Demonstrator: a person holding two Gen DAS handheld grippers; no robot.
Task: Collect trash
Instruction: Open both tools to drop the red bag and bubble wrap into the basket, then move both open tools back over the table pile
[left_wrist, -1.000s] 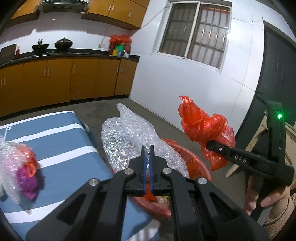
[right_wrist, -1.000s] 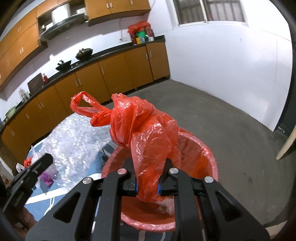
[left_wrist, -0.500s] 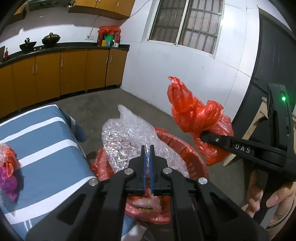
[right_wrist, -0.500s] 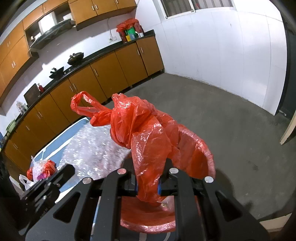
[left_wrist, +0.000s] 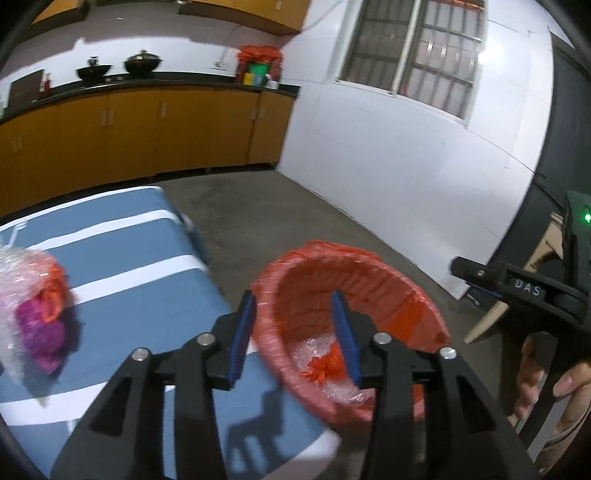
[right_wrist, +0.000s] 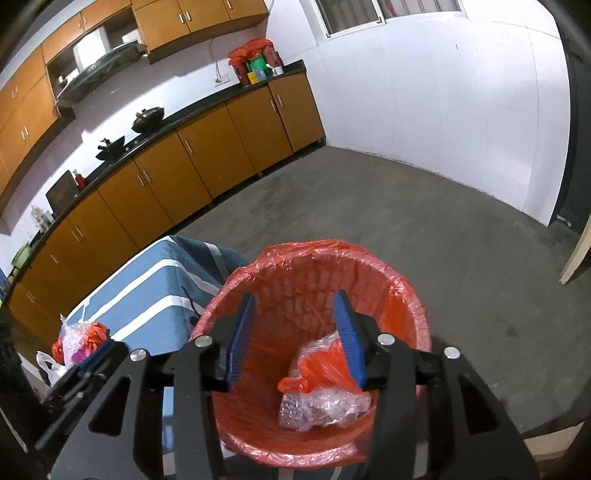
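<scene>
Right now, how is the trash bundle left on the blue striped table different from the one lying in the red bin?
The bundle on the table sits on the blue striped cloth; the bundle in the bin lies at the bottom of the red-lined bin. The table one shows purple inside; the binned one does not. The table one still needs collecting. Both mix clear crinkly plastic with orange-red plastic.

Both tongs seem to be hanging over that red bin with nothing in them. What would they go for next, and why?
Probably the left tongs swing over to the plastic-wrapped bundle on the striped blue table. Both tongs' jaws are opening with nothing between them, a red bag and bubble wrap already lie in the lined bin, and that bundle is uncollected.
</scene>
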